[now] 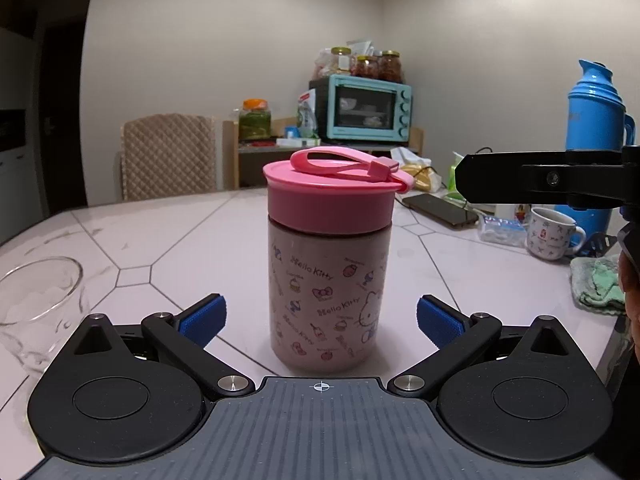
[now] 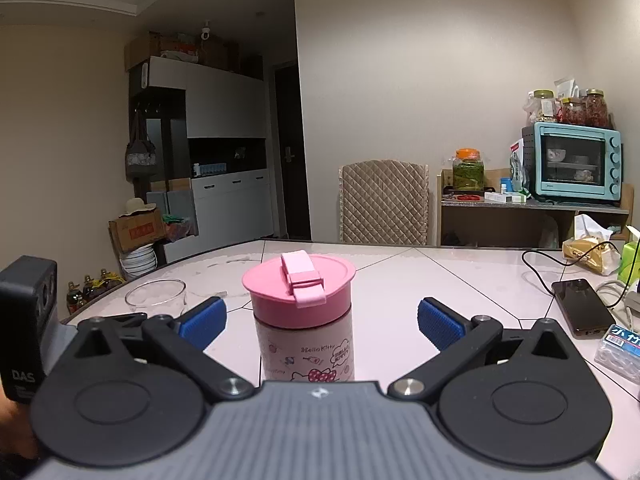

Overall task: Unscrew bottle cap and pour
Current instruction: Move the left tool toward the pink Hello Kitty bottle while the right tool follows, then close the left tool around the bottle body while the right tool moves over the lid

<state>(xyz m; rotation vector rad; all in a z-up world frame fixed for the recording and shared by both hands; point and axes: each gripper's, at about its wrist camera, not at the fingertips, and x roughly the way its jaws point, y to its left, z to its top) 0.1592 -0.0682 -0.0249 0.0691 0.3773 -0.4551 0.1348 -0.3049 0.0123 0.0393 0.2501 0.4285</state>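
Observation:
A Hello Kitty bottle [image 1: 328, 296] with a pink screw cap [image 1: 330, 200] and a pink strap stands upright on the white tiled table [image 1: 192, 240]. My left gripper [image 1: 320, 320] is open, its blue pads either side of the bottle's lower body and apart from it. In the right wrist view the bottle [image 2: 306, 344] stands between my open right gripper [image 2: 322, 320], whose pads sit level with the cap [image 2: 300, 288] and do not touch it. A clear glass [image 1: 36, 308] stands left of the bottle; it also shows in the right wrist view [image 2: 156, 298].
The right gripper's black body [image 1: 548, 178] reaches in from the right at cap height. A mug [image 1: 554, 232], a green cloth [image 1: 598, 286], a phone [image 1: 440, 208], a blue thermos [image 1: 596, 120] and a small plastic pack [image 2: 620, 350] lie to the right. A chair [image 2: 384, 202] stands behind the table.

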